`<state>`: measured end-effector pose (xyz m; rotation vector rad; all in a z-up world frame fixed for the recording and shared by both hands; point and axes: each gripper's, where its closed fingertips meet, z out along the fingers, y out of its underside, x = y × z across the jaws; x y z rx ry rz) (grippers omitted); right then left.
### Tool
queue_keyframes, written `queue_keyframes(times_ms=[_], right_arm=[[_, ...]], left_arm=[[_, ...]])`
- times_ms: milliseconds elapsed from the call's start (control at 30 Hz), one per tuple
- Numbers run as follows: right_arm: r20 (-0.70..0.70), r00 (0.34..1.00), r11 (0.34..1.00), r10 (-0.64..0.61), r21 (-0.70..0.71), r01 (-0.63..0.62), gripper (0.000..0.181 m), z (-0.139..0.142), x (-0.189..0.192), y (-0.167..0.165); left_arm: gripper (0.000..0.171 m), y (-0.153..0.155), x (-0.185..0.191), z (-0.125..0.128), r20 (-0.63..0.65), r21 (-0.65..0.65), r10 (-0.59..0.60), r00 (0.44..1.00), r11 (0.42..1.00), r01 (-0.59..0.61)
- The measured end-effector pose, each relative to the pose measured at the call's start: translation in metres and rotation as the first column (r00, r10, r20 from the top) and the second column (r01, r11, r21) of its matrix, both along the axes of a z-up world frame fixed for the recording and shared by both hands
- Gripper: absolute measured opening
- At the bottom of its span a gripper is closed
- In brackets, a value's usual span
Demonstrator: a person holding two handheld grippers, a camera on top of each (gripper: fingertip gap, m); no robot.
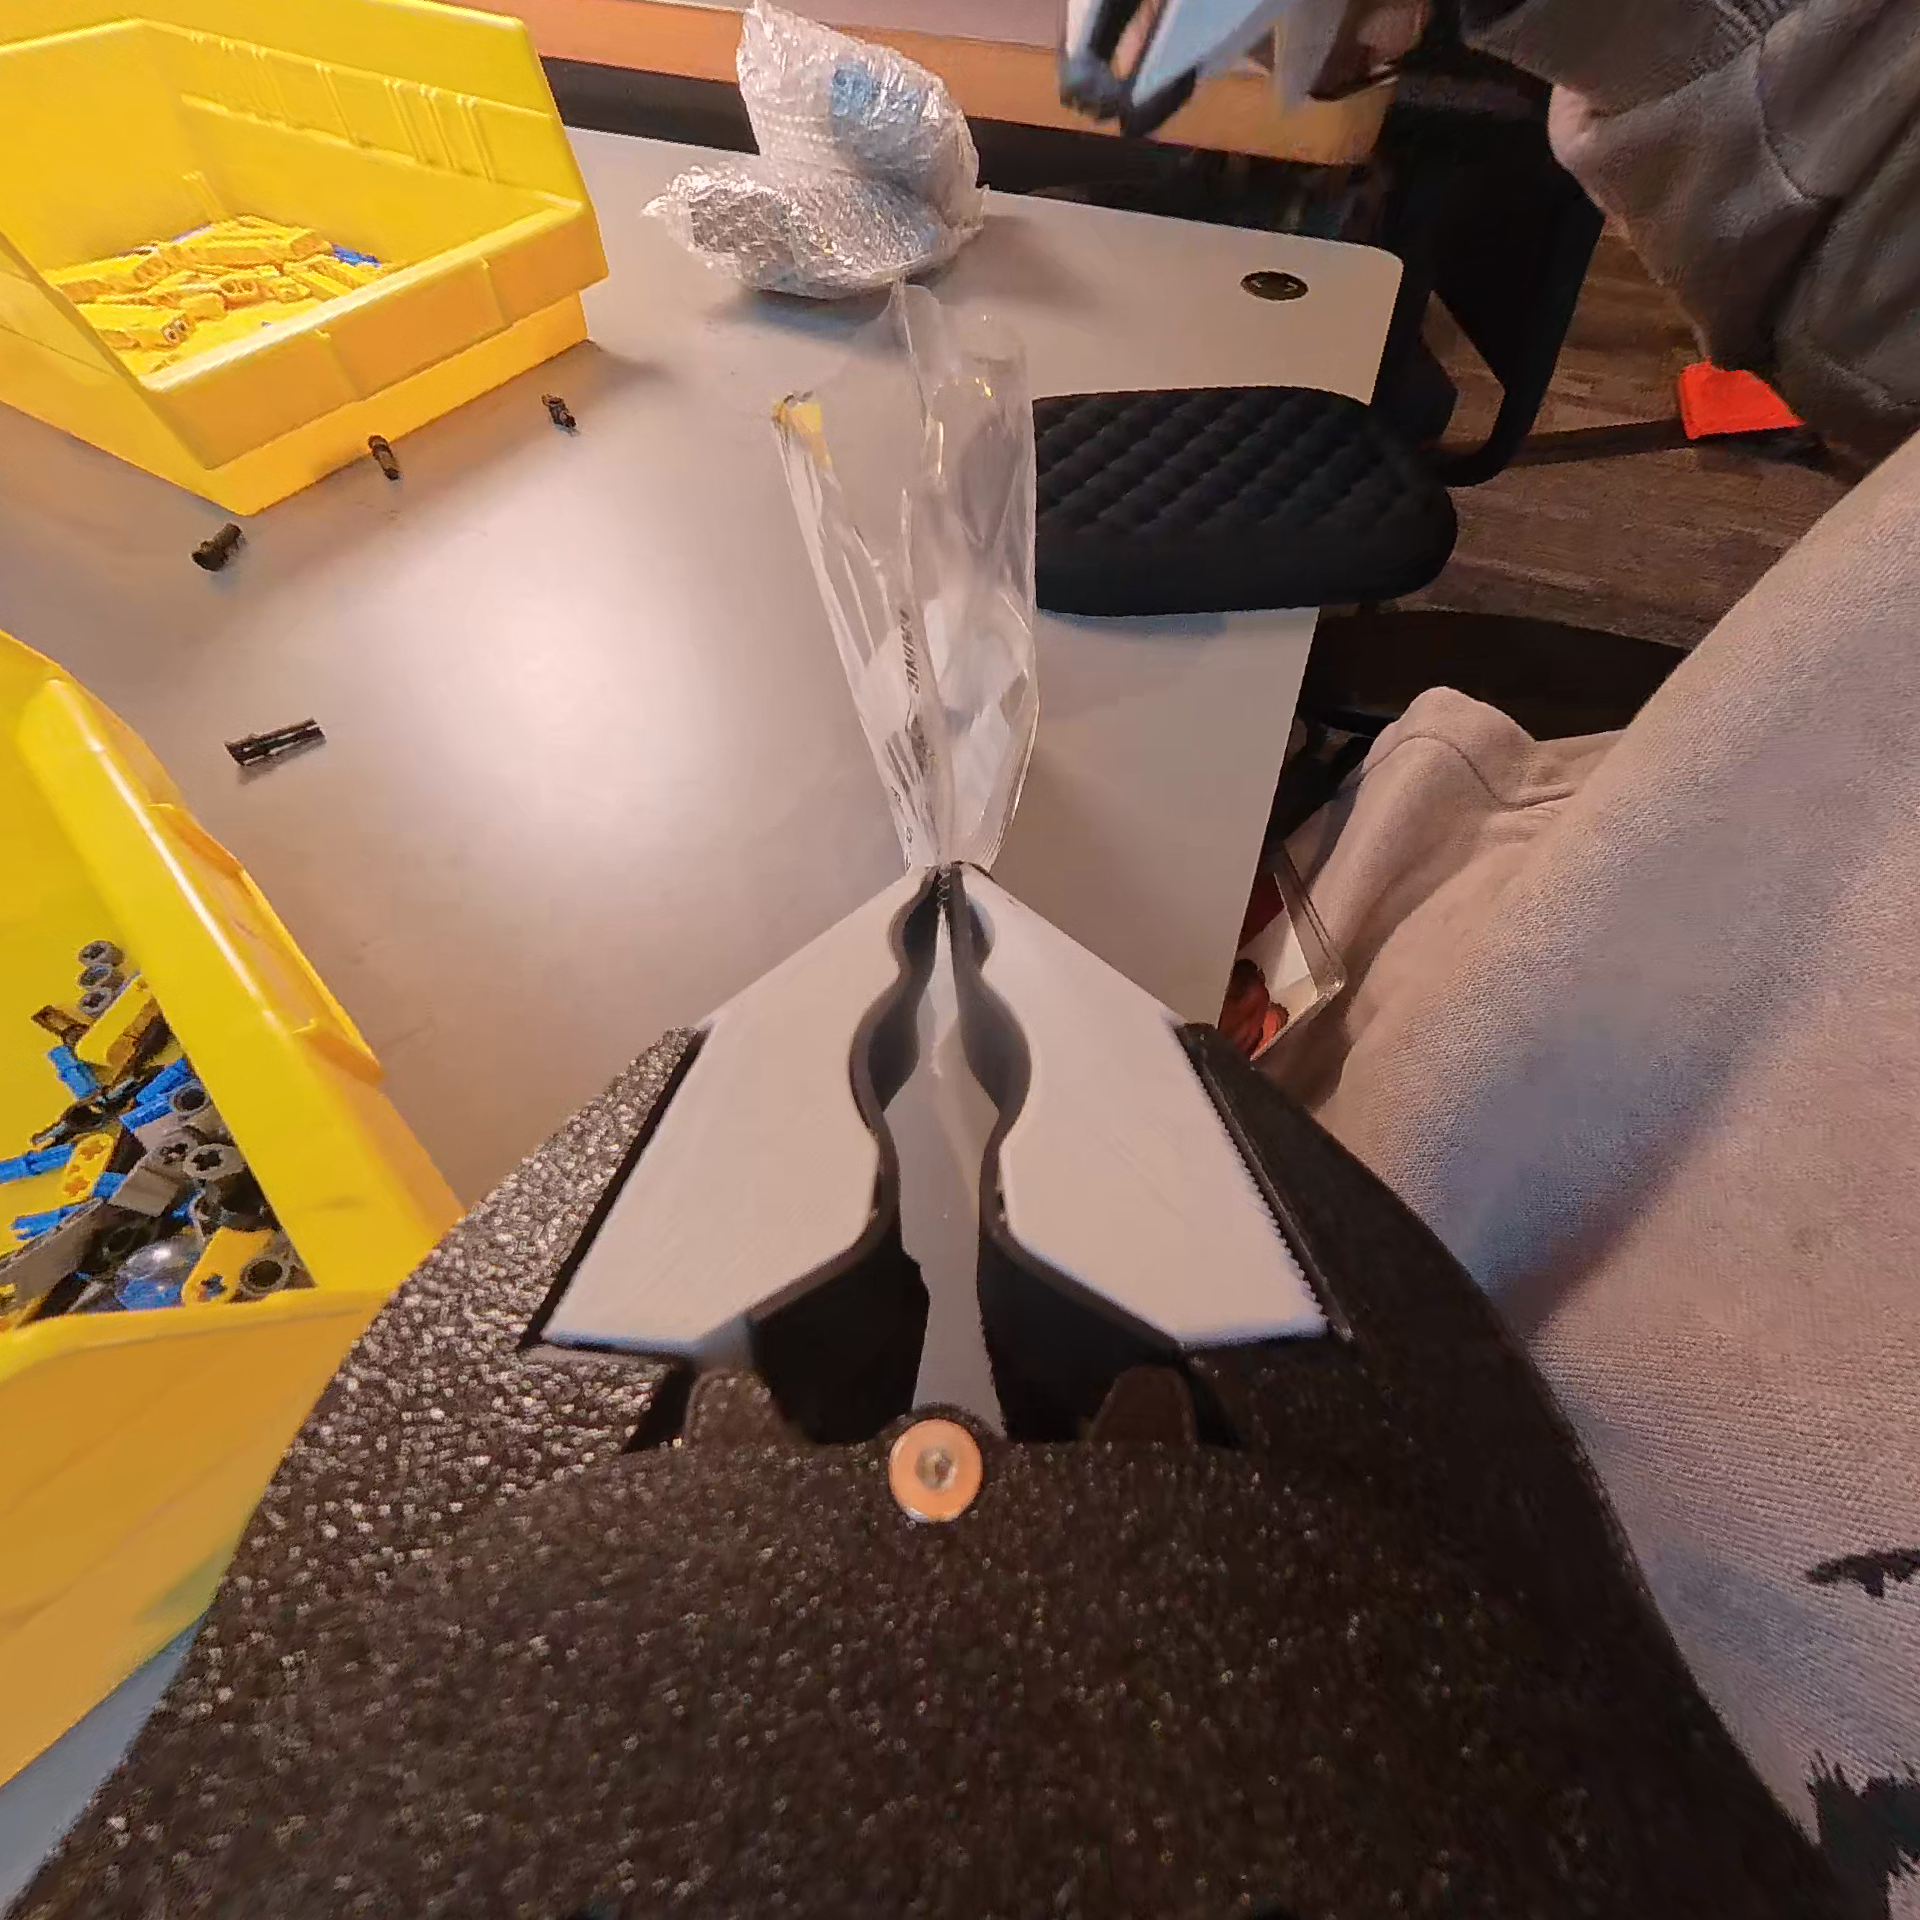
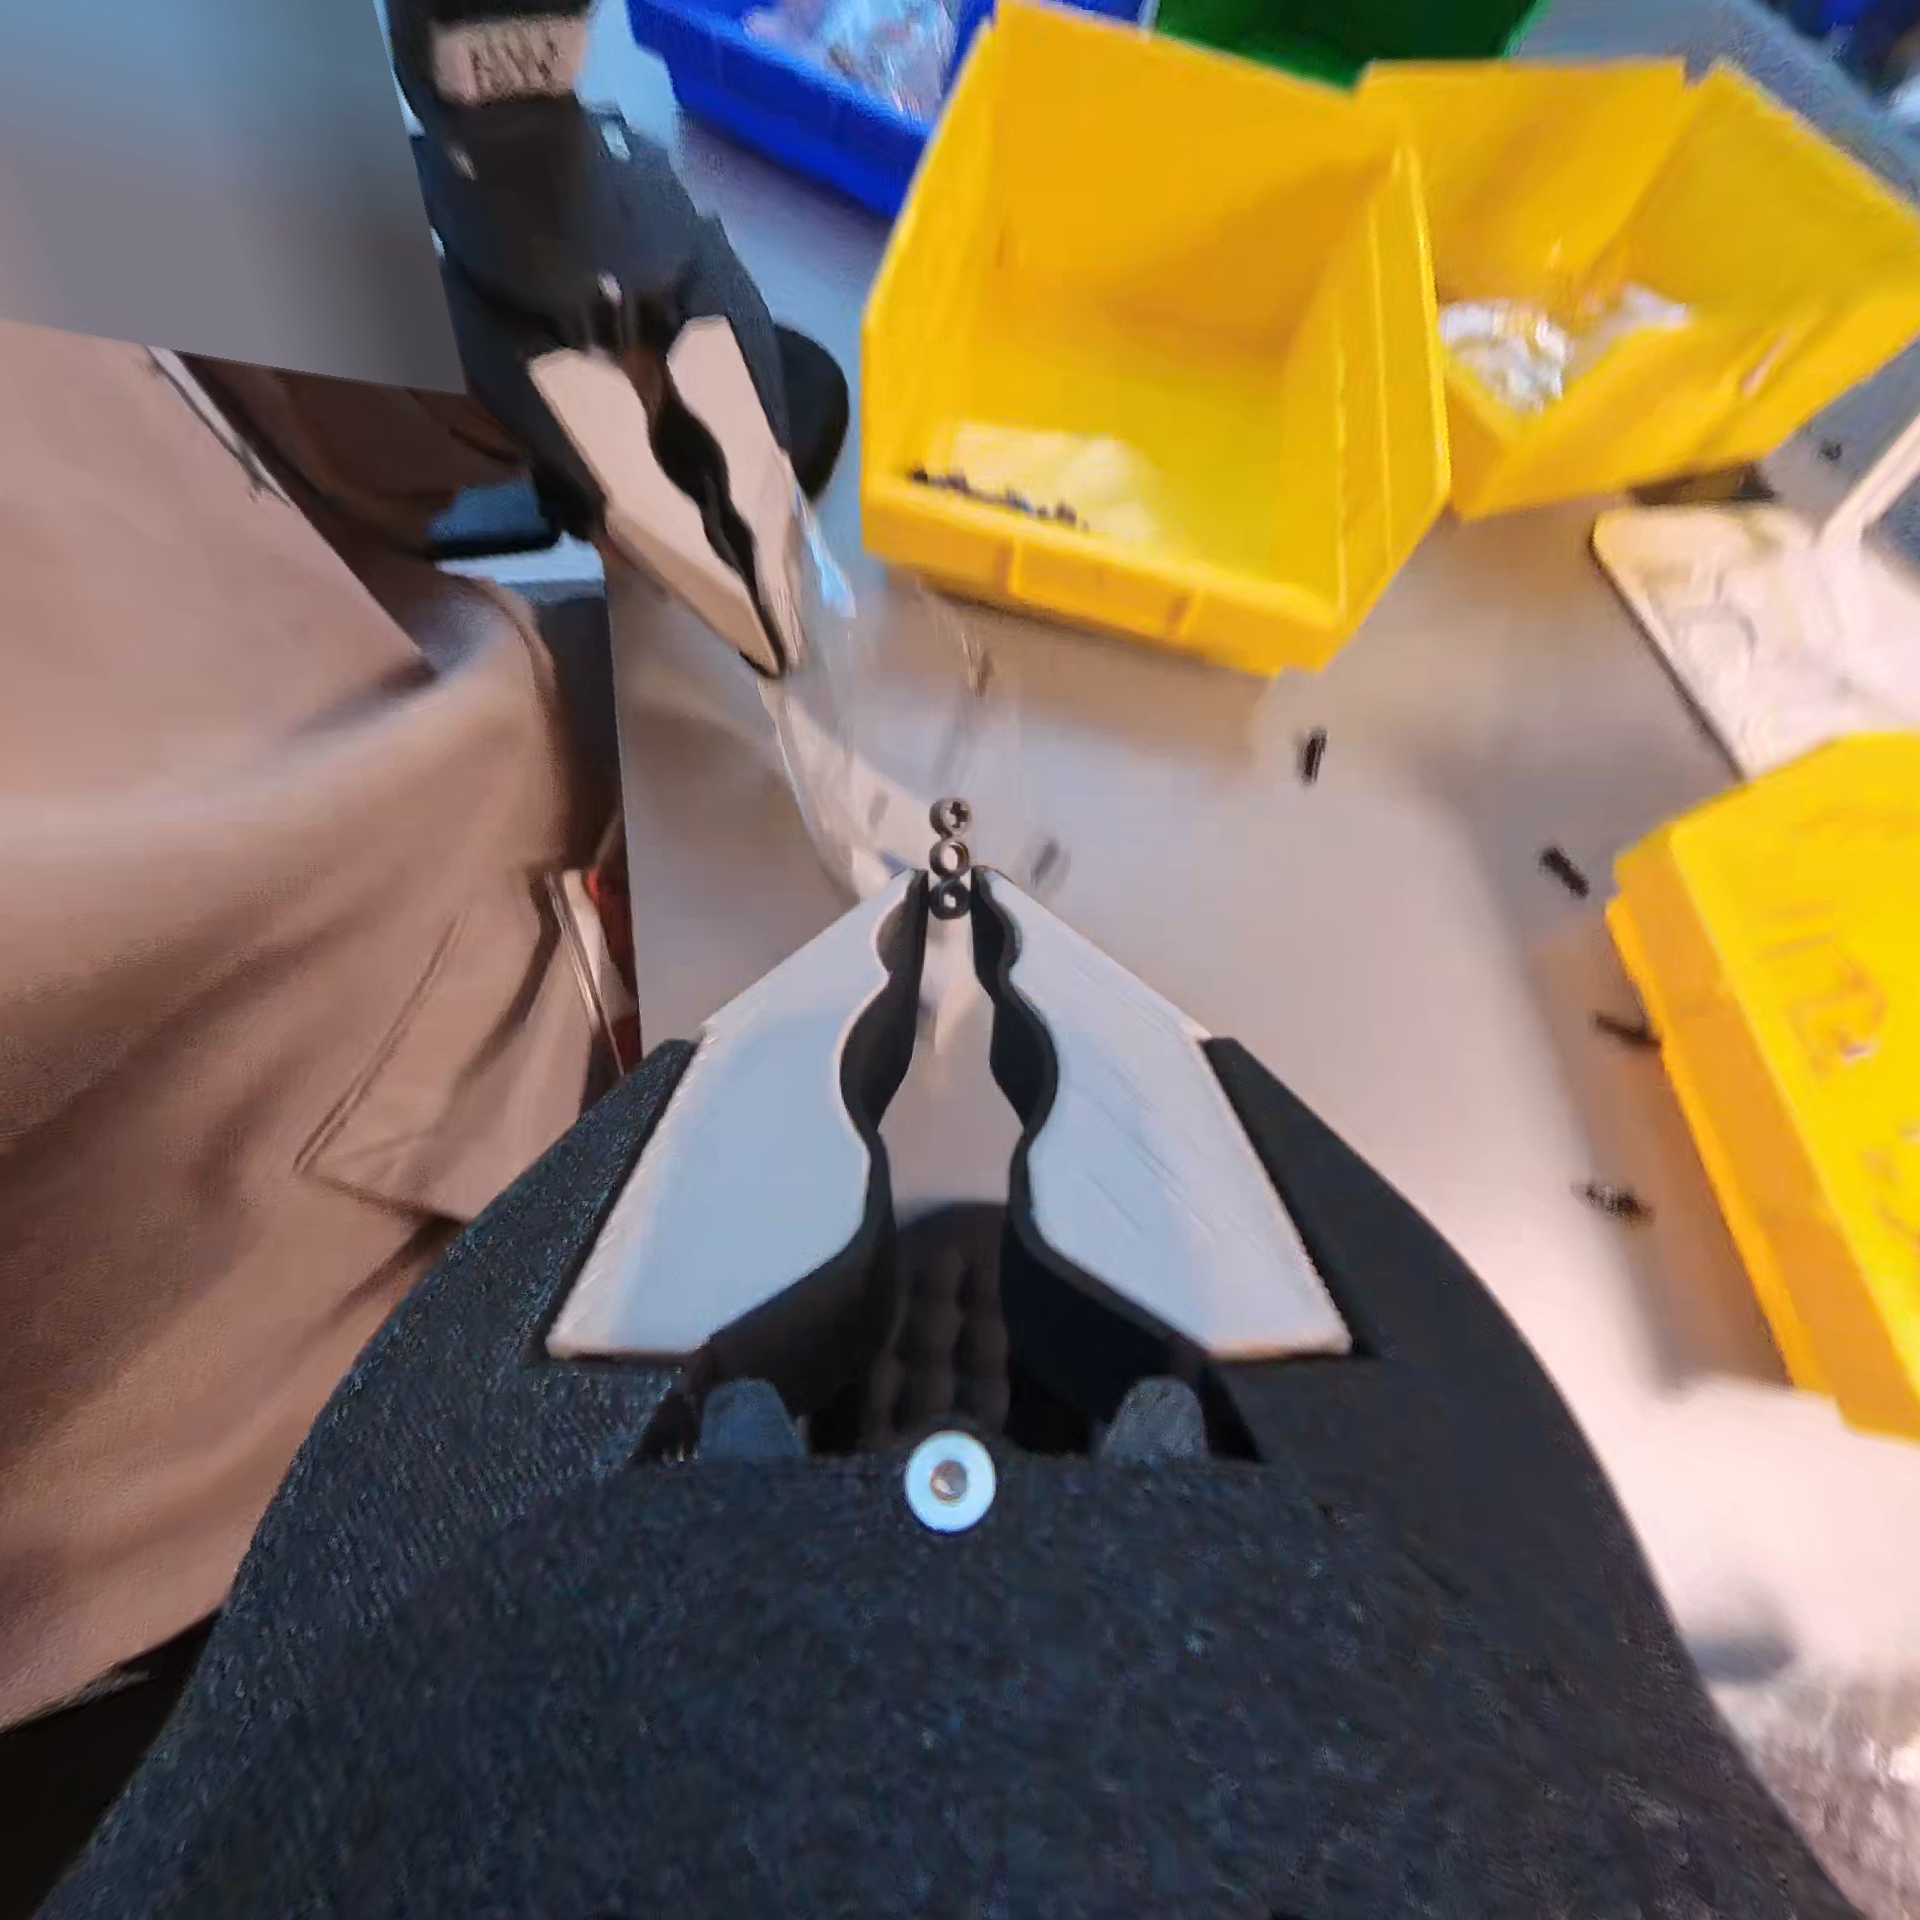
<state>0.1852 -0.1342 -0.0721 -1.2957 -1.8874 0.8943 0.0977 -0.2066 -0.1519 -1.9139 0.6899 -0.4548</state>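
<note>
— Grey desk [image 1: 540, 665] first: what sits on it?

— Yellow bins [image 1: 312, 208] along its left edge, a crumpled bubble-wrap bundle [image 1: 831, 197] at the far edge, small black pins [image 1: 275, 742] loose between.

— And your left tool [image 1: 943, 883]?

— Pressed together, pinching the end of a clear plastic bag [image 1: 925, 582] that stretches away above the desk.

— The right one?

— My right tool [image 2: 948, 888] is nipped on a small black beam with holes [image 2: 951, 857], just beside the bag, above the desk's near edge.

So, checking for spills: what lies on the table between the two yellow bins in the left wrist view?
Left wrist view: loose small black pins scattered on bare grey table between the far yellow bin and near yellow bin.
</note>
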Motion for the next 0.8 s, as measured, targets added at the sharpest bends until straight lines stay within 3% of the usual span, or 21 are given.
queue_keyframes(times_ms=[67, 133, 267, 333, 400, 467, 533, 667, 767, 800], right_arm=[[-0.038, 0.997, 0.997, 0.071, 0.018, -0.07, 0.007, 0.011, -0.027, -0.014], [-0.007, 0.994, 0.993, 0.106, 0.061, -0.106, 0.011, 0.004, -0.045, -0.019], [-0.036, 0.997, 0.997, 0.074, 0.02, -0.073, 0.021, 0.008, -0.04, -0.007], [-0.051, 0.997, 0.998, -0.06, 0.018, 0.061, 0.02, 0.012, -0.017, 0.03], [-0.012, 0.961, 0.958, -0.275, 0.077, 0.275, 0.018, -0.003, 0.022, 0.094], [0.089, 0.856, 0.852, -0.51, 0.187, 0.488, 0.018, -0.042, 0.078, 0.166], [0.199, 0.747, 0.773, -0.635, 0.179, 0.609, 0.02, -0.086, 0.124, 0.208], [0.21, 0.703, 0.721, -0.679, 0.015, 0.692, 0.024, -0.12, 0.133, 0.228], [0.234, 0.697, 0.722, -0.678, 0.033, 0.691, 0.024, -0.131, 0.122, 0.235], [0.25, 0.681, 0.712, -0.688, 0.052, 0.7, 0.017, -0.135, 0.122, 0.24]], left_arm=[[0.0, 0.001, 0.001, 0.0, -0.006, 0.0, 0.0, 1.0, 1.0, 0.0], [0.0, 0.0, 0.001, 0.0, -0.009, 0.0, -0.001, 1.0, 1.0, 0.001], [0.0, 0.0, -0.003, -0.001, -0.007, -0.003, 0.008, 1.0, 1.0, -0.008], [0.0, 0.0, -0.006, -0.001, 0.001, -0.007, 0.015, 1.0, 1.0, -0.015], [0.0, 0.001, -0.006, -0.001, 0.006, -0.007, 0.015, 1.0, 1.0, -0.015], [0.0, 0.001, -0.006, -0.001, 0.001, -0.002, 0.013, 1.0, 1.0, -0.013], [0.0, 0.001, -0.006, -0.002, -0.005, -0.001, 0.013, 1.0, 1.0, -0.013], [0.0, 0.0, -0.007, -0.002, -0.006, -0.005, 0.019, 1.0, 1.0, -0.019], [0.0, 0.0, -0.007, -0.002, -0.009, -0.012, 0.024, 1.0, 1.0, -0.024], [0.0, 0.0, -0.008, -0.003, -0.011, -0.013, 0.026, 1.0, 1.0, -0.026]])
